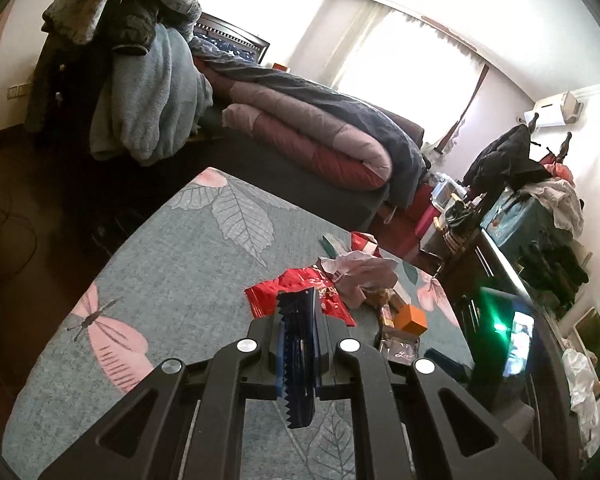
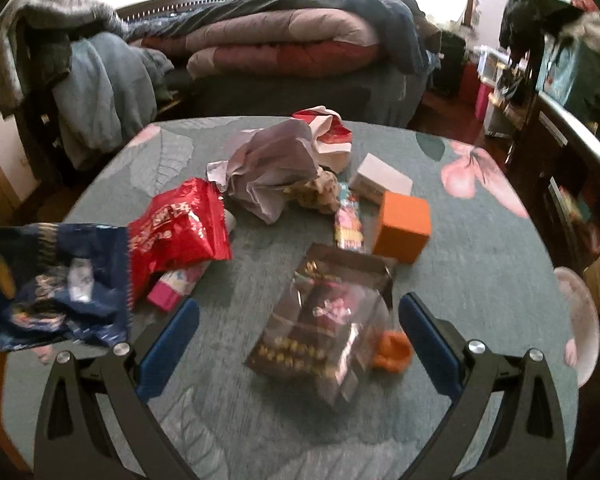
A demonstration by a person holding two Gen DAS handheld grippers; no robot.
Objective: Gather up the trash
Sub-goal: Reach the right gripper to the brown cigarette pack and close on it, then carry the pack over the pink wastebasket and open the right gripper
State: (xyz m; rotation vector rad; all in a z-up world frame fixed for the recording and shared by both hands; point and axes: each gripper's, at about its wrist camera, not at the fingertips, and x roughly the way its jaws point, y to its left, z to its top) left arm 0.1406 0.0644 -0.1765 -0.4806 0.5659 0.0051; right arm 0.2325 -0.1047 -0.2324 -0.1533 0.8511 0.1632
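Dark blue wrapper [image 1: 298, 360] w/ sawtooth edge is clamped edge-on in the left gripper [image 1: 298, 344], jaws fully closed on it, lifted clear of the table [image 1: 172, 264]. In right wrist view the same wrapper [image 2: 56, 284] hangs crumpled at the table's left edge.

Right gripper [image 2: 298, 344] is spread wide, nothing gripped; it hangs over a clear brown candy bag [image 2: 324, 320] lying flat near the table's near edge, pads either side of it, not touching. Small orange scrap [image 2: 392, 350] sits just beside the bag, by the right finger.

Rest of trash mid-table: red foil bag [image 2: 180, 232] touching the blue wrapper's edge, pink packet [image 2: 174, 286] under it, crumpled pale paper [image 2: 272, 168] behind, orange box [image 2: 402, 226] and white box [image 2: 380, 178] toward the right, colourful candy pack [image 2: 348, 222] between them and the paper. Red-white bag [image 2: 328, 130] at far edge.

Bed w/ folded quilt [image 2: 284, 46] beyond the table.
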